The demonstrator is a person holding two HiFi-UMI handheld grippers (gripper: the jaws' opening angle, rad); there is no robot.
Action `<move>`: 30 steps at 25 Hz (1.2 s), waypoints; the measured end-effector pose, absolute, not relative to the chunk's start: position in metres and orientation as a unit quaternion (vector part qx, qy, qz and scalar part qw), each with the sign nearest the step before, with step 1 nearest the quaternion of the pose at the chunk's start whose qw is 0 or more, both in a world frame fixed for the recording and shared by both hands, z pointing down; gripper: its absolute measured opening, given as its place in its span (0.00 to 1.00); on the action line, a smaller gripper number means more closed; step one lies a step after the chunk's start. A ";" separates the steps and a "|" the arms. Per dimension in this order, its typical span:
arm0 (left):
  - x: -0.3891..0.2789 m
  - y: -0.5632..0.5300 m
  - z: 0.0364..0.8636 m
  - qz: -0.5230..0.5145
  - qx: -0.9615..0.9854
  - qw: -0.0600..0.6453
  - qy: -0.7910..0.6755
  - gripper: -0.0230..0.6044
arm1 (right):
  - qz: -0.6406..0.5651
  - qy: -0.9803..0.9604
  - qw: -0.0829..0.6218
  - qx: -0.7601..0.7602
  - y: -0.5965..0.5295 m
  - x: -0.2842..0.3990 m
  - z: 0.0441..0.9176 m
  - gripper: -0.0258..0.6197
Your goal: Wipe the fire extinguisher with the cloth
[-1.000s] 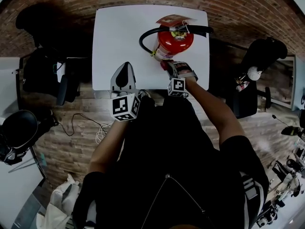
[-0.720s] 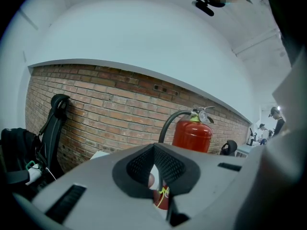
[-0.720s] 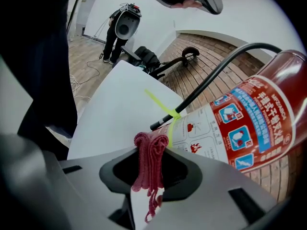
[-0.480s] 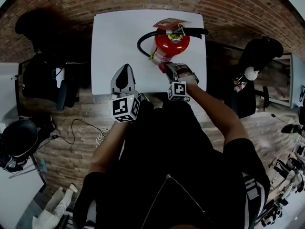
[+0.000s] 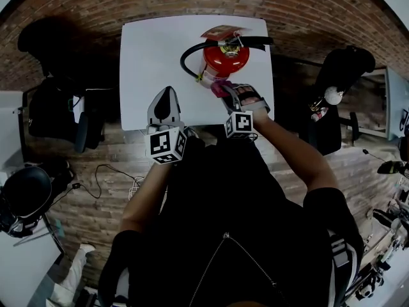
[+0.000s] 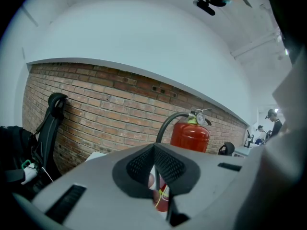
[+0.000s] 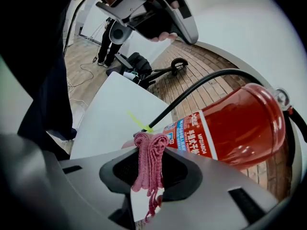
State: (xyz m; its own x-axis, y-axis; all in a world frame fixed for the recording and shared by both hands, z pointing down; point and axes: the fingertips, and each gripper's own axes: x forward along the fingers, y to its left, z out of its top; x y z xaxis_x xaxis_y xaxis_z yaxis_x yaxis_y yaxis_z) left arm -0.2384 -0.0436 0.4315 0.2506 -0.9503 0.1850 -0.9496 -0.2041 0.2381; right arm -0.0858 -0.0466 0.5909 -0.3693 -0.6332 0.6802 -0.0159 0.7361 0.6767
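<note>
A red steel fire extinguisher [image 5: 225,57] stands upright in the far right part of the white rectangular table [image 5: 153,56]. Its black rubber hose [image 5: 187,57] loops out towards the left edge. The right gripper [image 5: 225,89] has its jaws pressed together on a bunched pink knitted cloth [image 7: 148,157]. The cloth's top fold sits right at the lower end of the cylinder's printed label; actual contact cannot be confirmed. The left gripper [image 5: 165,101] hovers over the near edge, well apart from the cylinder, its jaws closed on nothing.

The main hazard is toppling. The cylinder is tall, free-standing and unbraced, so a firm sideways stroke, particularly one high on the body, could probably tip it or skid it towards the right edge. Steadying it with the idle left gripper would lower that risk.

Little cloth pokes out past the jaw tips. If the approach is too square, the hard jaws may rub the label instead of the fabric. Drag against the paint could also tug the loose knit out of the pinch. The hose and the thin yellow plastic tie [image 7: 139,121] lie just beside the cloth, and the looped yarn may snag on either.
</note>
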 end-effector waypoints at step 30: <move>-0.239 -0.034 0.428 -0.018 0.793 0.154 -0.589 0.05 | -0.343 -0.746 0.495 0.286 -0.045 -0.089 0.444 0.23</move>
